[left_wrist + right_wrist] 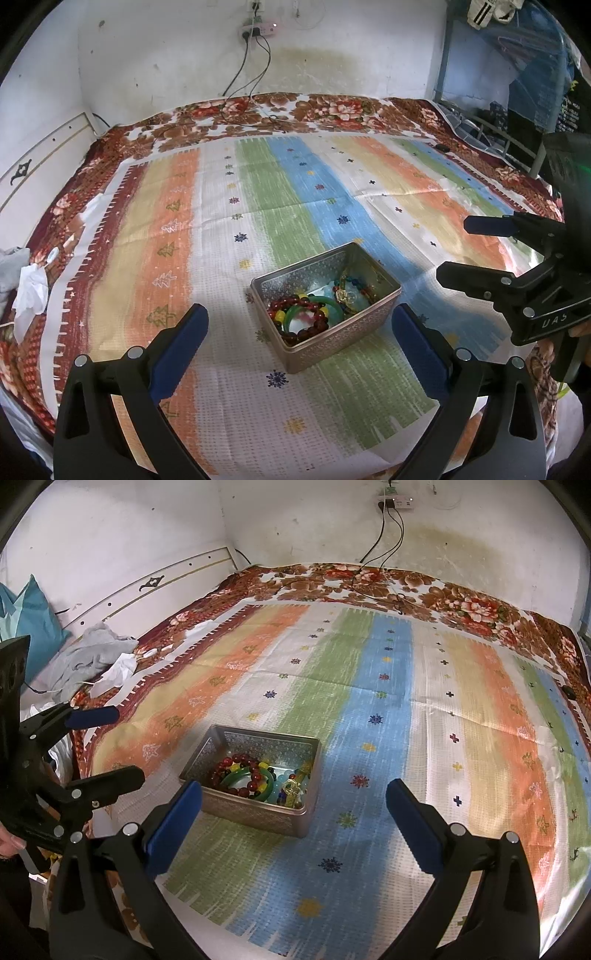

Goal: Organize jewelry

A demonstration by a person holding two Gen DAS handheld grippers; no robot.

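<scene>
A silver patterned tin box (334,341) (236,808) sits on the striped cloth. It holds a red bead bracelet (295,306) (236,766), a green bangle (325,301) (242,775), a gold piece (343,295) (291,788) and other coloured beads. My left gripper (299,328) is open and empty, just in front of the box. My right gripper (293,801) is open and empty, with the box near its left finger. The right gripper also shows at the right of the left wrist view (458,251), and the left gripper at the left of the right wrist view (114,742).
The striped cloth (258,192) (406,709) lies over a floral blanket (332,110) on a bed against a white wall. Grey clothing and white tissue (99,657) lie at the left edge. Cables (243,74) hang from a wall socket. A metal rack (517,110) stands at right.
</scene>
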